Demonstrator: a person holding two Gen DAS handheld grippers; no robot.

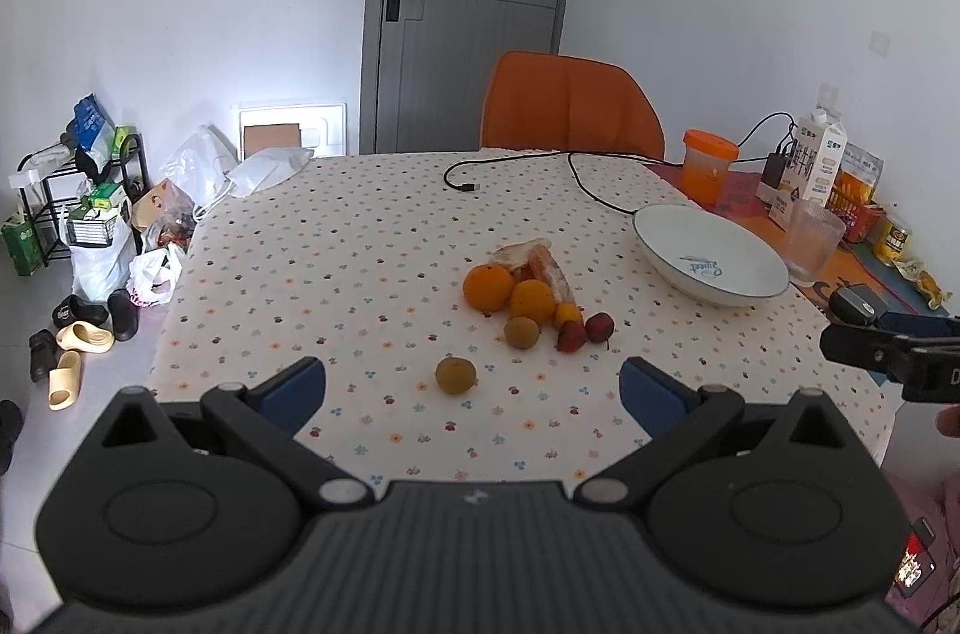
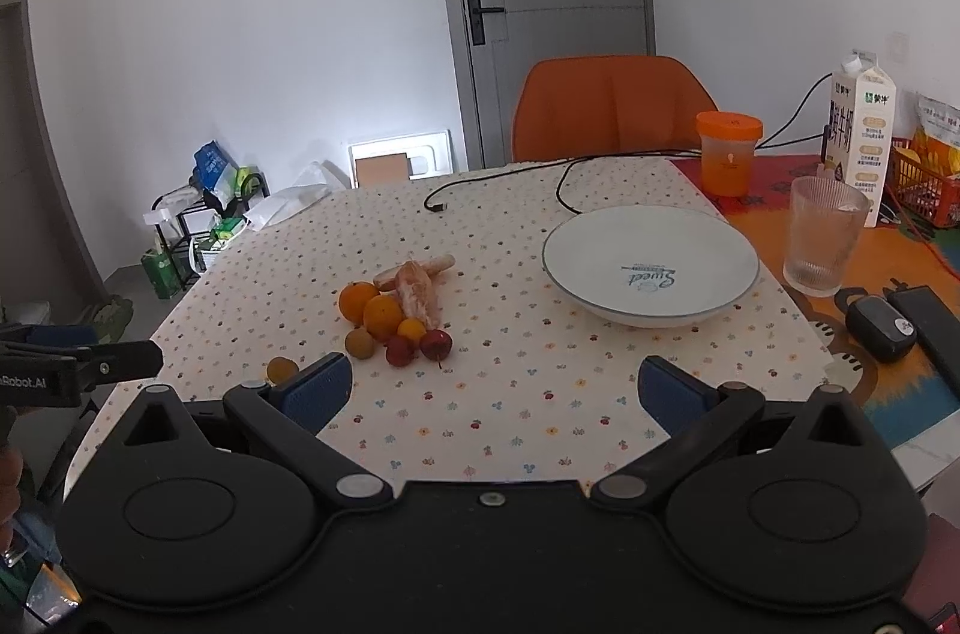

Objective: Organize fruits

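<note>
My left tongs (image 1: 472,391) hang low in the frame with the blue pads spread wide and nothing between them; my right tongs (image 2: 495,394) are just as wide and hold nothing either

The fruit sits at mid-frame on the dotted tablecloth (image 1: 360,238). In the left view, 2 oranges (image 1: 489,286) touch each other, with peeled citrus pieces (image 1: 549,271) just behind them. In front of the oranges lie a small yellow fruit (image 1: 567,315), 2 small red fruits (image 1: 585,331) and a brownish round fruit (image 1: 519,332). Another brownish round fruit (image 1: 455,375) lies apart, nearer my left pads

In the right view the same cluster (image 2: 390,316) sits left of centre, and the lone fruit (image 2: 282,369) shows just beside my left-hand pad

The white plate (image 2: 651,220) stands right of the cluster, well apart from it, with nothing in it. Right of the plate stands a ribbed glass (image 2: 825,238); behind are an orange-lidded cup (image 2: 728,151) and a milk carton (image 2: 861,136). A black cable (image 2: 498,181) runs across the far side, before an orange chair (image 2: 612,106)
</note>
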